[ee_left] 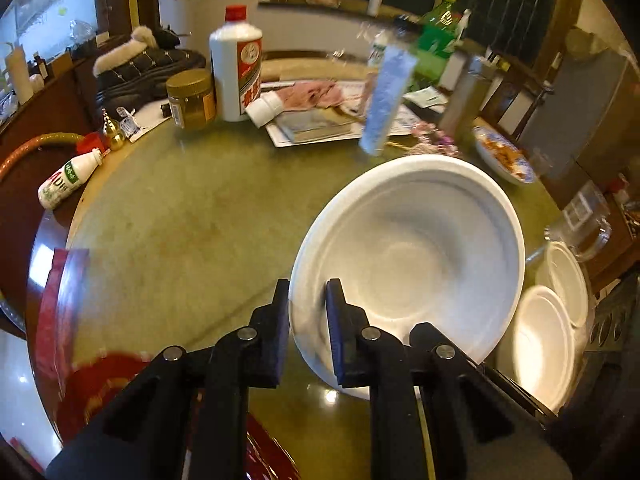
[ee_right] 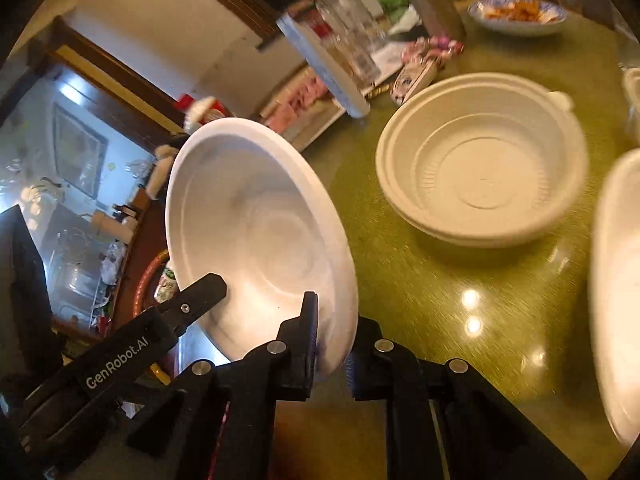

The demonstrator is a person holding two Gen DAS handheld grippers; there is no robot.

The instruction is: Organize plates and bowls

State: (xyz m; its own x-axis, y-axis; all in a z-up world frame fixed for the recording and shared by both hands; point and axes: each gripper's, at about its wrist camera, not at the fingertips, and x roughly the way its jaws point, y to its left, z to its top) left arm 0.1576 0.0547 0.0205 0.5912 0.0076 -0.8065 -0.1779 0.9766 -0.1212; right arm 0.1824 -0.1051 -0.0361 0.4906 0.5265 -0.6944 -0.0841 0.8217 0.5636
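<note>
Left gripper point(ee_left: 308, 296): jaws pinched on the near rim of a white bowl point(ee_left: 412, 256) — one pad inside, one outside
Right gripper point(ee_right: 332, 320): clamped on the rim of a second white bowl point(ee_right: 256, 236); the other gripper's finger point(ee_right: 196, 292) reaches in at its left edge
Held bowls: each tilted, raised off the green tabletop point(ee_left: 192, 224)
Nested bowls point(ee_right: 484, 160): stacked upright on the table, to the right of the right gripper's bowl — apart from it
Other bowls point(ee_left: 548, 320): two white ones at the left view's right edge
Patterned dish point(ee_right: 516, 12): at the far side, holding food
Clutter: white bottle point(ee_left: 236, 60), brown jar point(ee_left: 191, 98), papers point(ee_left: 316, 124) at the table's back
</note>
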